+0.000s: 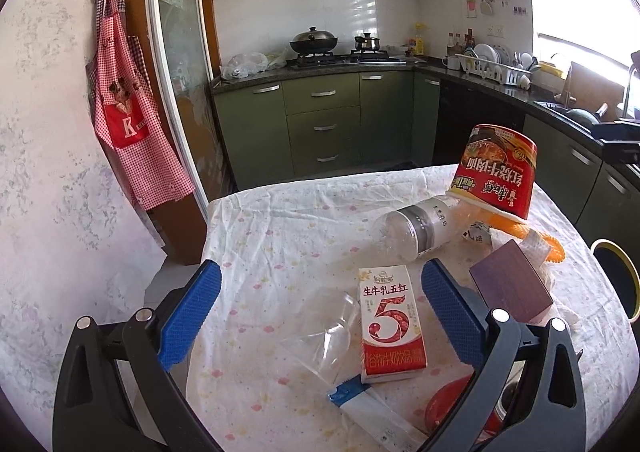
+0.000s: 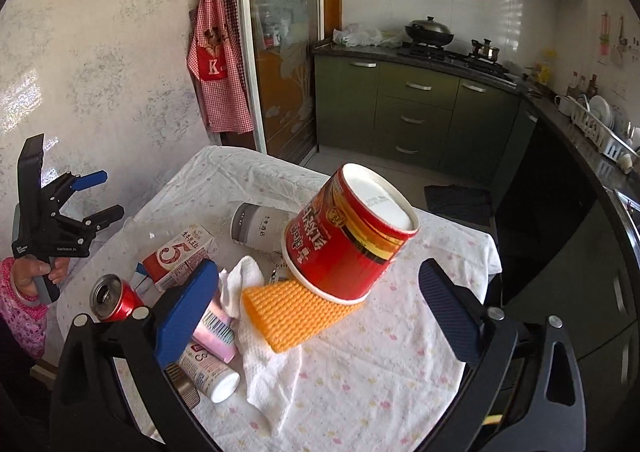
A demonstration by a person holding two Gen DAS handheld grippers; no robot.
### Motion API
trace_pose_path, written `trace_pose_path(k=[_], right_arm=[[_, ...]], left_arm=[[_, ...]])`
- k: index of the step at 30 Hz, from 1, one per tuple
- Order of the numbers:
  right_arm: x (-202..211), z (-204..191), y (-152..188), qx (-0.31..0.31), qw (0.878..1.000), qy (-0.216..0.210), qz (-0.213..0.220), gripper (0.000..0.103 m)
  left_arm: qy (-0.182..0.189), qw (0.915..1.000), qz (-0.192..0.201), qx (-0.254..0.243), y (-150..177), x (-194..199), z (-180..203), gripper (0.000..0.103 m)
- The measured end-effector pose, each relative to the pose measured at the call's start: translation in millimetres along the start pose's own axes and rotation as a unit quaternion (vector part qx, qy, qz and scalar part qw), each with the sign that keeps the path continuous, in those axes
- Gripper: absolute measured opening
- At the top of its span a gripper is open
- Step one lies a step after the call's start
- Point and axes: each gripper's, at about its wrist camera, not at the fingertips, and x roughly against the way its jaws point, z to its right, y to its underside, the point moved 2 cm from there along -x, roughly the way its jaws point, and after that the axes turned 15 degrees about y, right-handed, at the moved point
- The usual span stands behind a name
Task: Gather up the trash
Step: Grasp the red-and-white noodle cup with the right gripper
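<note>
Trash sits scattered over the cloth-covered table (image 2: 360, 372), nothing picked up yet, so I judge this the start: choosing a first piece. My left gripper (image 1: 320, 316) hangs over the lower centre of the left wrist view, fingers spread wide, empty. The milk carton (image 1: 390, 326) lies flat between them, a bit right of centre, not touched. My right gripper (image 2: 320, 308) is also spread wide and empty, low in the right wrist view, with the upturned noodle cup (image 2: 348, 236) straight ahead at centre frame.

Next move, my guess: left drops on the carton and closes across its narrow sides; right would need to span the cup, which is broad, so a rim grip may be safer. No bin clearly visible in either view, so I cannot tell where the trash goes.

Containers:
- Noodle cup is bottom-up, tilted, leaning on the orange sponge (image 2: 292, 312); inside hidden.
- Clear bottle (image 1: 416, 228) lies on its side at centre right of the left view, looks empty.
- Red can (image 2: 112, 298), lower left of the right view, on its side, top opened, dark inside, contents unclear.
- White capped bottle (image 2: 212, 378) lies by my left finger in that view; contents unknown.
- Crumpled paper towel (image 2: 268, 364) spreads under the sponge.
- Clear plastic wrapper (image 1: 320, 336) beside the carton.
</note>
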Motion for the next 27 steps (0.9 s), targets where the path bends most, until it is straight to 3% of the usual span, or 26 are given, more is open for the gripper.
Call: trace_pose_path(k=[7, 9, 13, 16, 18, 27], right_arm=[[-71.1, 11.0, -54.5, 0.006, 0.997, -0.029, -0.067, 0.064], [-88.1, 12.3, -64.7, 0.005, 0.995, -0.039, -0.087, 0.047], [-111.8, 9.2, -72.0, 0.011, 0.990, -0.055, -0.128, 0.041], [-116.5, 4.2, -72.4, 0.024, 0.988, -0.057, -0.141, 0.030], [-117.9, 1.6, -71.4, 0.028, 0.987, -0.056, -0.147, 0.012], [-109.3, -0.2, -70.5, -0.006, 0.985, -0.091, -0.146, 0.006]], left_arm=[[0.017, 0.9998, -0.012, 0.007, -4.8, -30.4, -7.2, 0.099], [0.016, 0.9998, -0.011, 0.010, -6.7, -37.8, -9.8, 0.099], [0.023, 0.9995, -0.009, 0.021, -10.0, -49.8, -14.9, 0.099], [0.031, 0.9992, -0.009, 0.022, -10.5, -57.0, -15.2, 0.099], [0.034, 0.9991, -0.013, 0.019, -9.2, -60.8, -14.5, 0.099], [0.049, 0.9983, -0.021, 0.024, -4.3, -70.5, -15.1, 0.099]])
